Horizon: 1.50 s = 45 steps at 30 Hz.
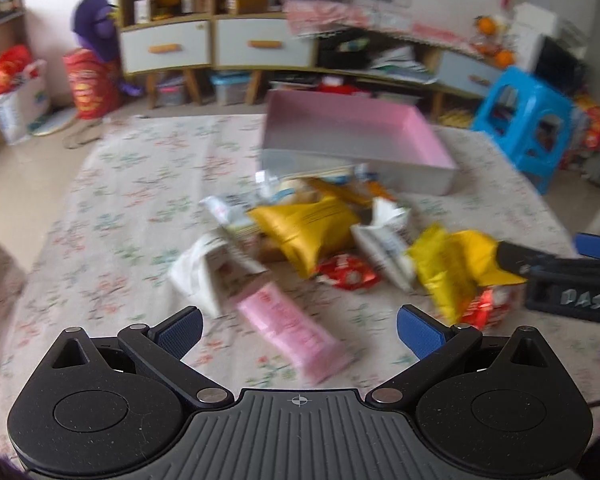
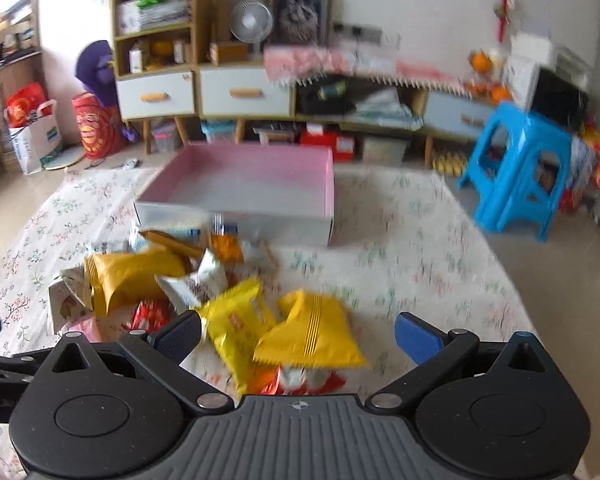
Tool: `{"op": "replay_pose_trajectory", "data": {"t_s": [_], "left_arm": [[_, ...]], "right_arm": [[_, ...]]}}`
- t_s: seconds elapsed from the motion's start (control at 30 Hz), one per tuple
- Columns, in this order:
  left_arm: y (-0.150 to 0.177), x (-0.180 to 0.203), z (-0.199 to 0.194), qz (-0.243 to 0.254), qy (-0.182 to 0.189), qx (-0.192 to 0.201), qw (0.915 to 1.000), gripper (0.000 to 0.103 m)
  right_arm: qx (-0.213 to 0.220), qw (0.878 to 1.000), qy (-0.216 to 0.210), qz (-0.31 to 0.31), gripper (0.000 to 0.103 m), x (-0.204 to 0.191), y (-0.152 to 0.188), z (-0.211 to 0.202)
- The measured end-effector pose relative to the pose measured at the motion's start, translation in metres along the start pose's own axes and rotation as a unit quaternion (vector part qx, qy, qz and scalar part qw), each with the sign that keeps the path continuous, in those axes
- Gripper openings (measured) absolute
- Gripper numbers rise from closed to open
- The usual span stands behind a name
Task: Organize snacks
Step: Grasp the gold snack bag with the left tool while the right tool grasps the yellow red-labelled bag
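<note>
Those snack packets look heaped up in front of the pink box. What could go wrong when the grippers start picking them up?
1. The snack packets overlap, so a gripper closing on one may drag or catch a neighbour.
2. The right gripper hangs open over two yellow packets lying together; it might pinch both.
3. The right gripper works close beside the open left gripper, so the two could bump.

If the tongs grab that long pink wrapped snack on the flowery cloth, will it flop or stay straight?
The long pink wrapped snack bar lies flat and straight, so it probably stays fairly stiff. Its wrapper looks smooth, so it may slip between the open left tongs. It looks thin, so it is likely light. It shouldn't roll.
</note>
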<state>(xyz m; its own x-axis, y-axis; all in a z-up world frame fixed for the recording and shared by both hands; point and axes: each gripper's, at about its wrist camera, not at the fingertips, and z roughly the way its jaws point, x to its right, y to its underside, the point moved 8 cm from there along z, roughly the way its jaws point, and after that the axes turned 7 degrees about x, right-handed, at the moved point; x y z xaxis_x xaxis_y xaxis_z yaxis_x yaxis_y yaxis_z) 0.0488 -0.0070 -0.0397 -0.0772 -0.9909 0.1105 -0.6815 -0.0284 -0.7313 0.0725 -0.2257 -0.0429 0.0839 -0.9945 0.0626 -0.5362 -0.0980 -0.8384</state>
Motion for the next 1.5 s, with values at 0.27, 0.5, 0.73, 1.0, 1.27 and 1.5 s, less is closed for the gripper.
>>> {"op": "replay_pose_trajectory", "data": {"t_s": [0.27,0.5,0.73,1.0,1.27,1.5], "left_arm": [[-0.023,0.009,0.004,0.011,0.091,0.013,0.9957,0.103],[-0.042,0.007,0.031,0.085,0.093,0.023,0.9918,0.103],[-0.048,0.003,0.065,0.119,0.152,0.04,0.9803,0.1],[-0.053,0.003,0.099,0.146,0.197,0.041,0.9687,0.092],[-0.043,0.011,0.123,0.175,0.211,-0.001,0.9618,0.074],[-0.038,0.007,0.126,0.183,0.195,-0.03,0.9631,0.072]], "right_arm": [[-0.05,0.993,-0.108,0.015,0.093,-0.008,-0.016,0.011],[-0.092,0.969,-0.228,-0.003,0.079,-0.022,-0.029,0.031],[-0.111,0.954,-0.279,-0.015,0.08,-0.023,-0.016,0.054],[-0.133,0.943,-0.289,-0.095,0.079,-0.042,0.006,0.071],[-0.149,0.941,-0.278,-0.123,0.075,-0.039,0.017,0.086],[-0.154,0.941,-0.252,-0.167,0.064,-0.038,0.025,0.093]]}}
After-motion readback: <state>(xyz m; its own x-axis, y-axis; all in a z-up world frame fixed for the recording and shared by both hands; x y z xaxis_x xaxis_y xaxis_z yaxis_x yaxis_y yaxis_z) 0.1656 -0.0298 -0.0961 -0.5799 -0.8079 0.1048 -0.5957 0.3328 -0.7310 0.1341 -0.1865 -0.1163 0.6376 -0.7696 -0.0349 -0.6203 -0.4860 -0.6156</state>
